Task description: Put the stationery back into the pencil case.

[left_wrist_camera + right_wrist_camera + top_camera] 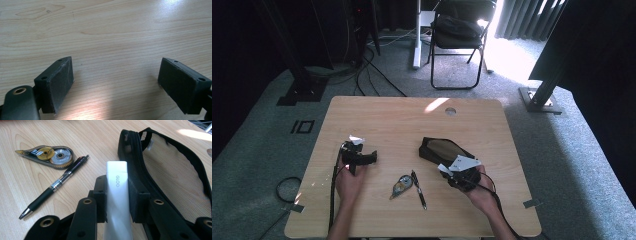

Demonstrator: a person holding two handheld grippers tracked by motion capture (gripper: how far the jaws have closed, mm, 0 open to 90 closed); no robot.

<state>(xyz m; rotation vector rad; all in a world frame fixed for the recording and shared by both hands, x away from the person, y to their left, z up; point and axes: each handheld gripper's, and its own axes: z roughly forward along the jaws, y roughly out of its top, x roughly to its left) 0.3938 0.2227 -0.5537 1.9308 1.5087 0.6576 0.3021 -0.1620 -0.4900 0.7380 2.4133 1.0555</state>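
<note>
My right gripper (117, 182) is shut on a white glue stick (117, 202) marked GLOO, which stands out beyond the pads toward the near end of a black mesh pencil pouch (175, 175). In the high view the right gripper (448, 171) sits at the pouch's (439, 149) near corner, right of the table's middle. My left gripper (116, 62) is open over bare wood with nothing between its pads; in the high view it (370, 158) rests low on the left side of the table. A black pen (57, 185) and a correction tape roller (50, 153) lie left of the glue stick.
The pen (418, 189) and tape roller (401, 186) lie between the two hands near the front of the wooden table (387, 115). A cable hole (450, 111) sits near the far edge. Beyond the table stand a folding chair (459, 35) and floor cables.
</note>
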